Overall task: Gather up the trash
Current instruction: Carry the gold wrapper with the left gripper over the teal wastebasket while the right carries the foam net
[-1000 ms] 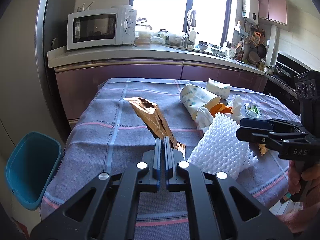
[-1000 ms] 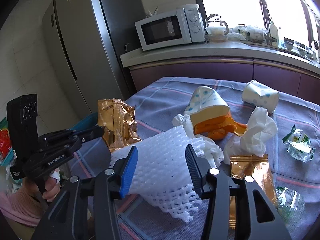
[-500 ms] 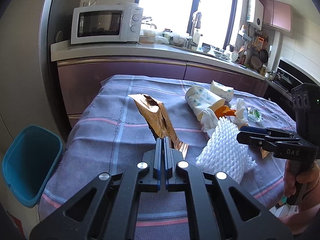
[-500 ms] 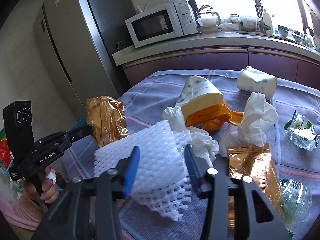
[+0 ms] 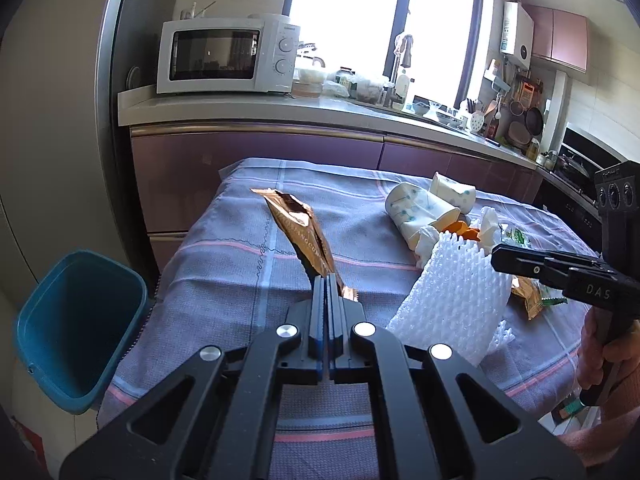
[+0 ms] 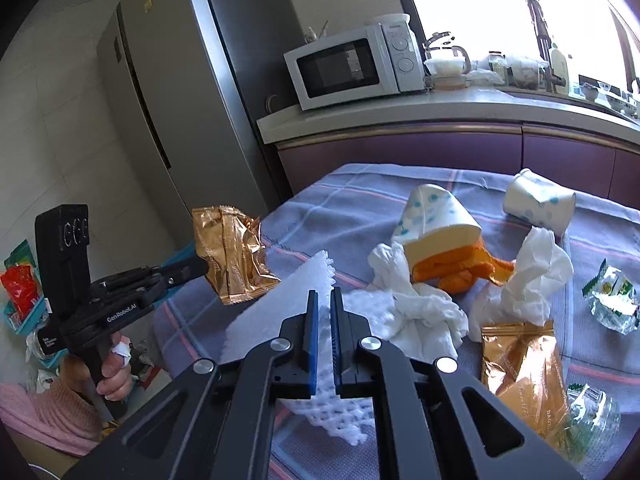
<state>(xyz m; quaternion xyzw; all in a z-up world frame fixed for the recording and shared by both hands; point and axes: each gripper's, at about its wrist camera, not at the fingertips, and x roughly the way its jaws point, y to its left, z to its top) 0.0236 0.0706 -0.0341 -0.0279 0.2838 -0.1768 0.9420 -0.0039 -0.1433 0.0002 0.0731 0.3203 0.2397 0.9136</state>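
Note:
My left gripper [image 5: 327, 280] is shut on the near end of a gold snack wrapper [image 5: 300, 228] and holds it above the table; it also shows in the right wrist view [image 6: 230, 256]. My right gripper [image 6: 324, 300] is shut on a white foam fruit net [image 6: 280, 312], which also shows in the left wrist view [image 5: 456, 296]. A blue trash bin [image 5: 76, 324] stands on the floor left of the table.
On the purple checked tablecloth [image 5: 240, 260] lie two dotted paper cups [image 6: 436, 220] [image 6: 536, 200], orange peel [image 6: 460, 268], crumpled tissues [image 6: 416, 312], a second gold wrapper [image 6: 524, 364] and clear green-printed wrappers [image 6: 612, 296]. A counter with a microwave [image 5: 224, 56] stands behind.
My right gripper has closed on the foam net and squeezed it flat. My left gripper still holds the gold wrapper and has drawn back a little.

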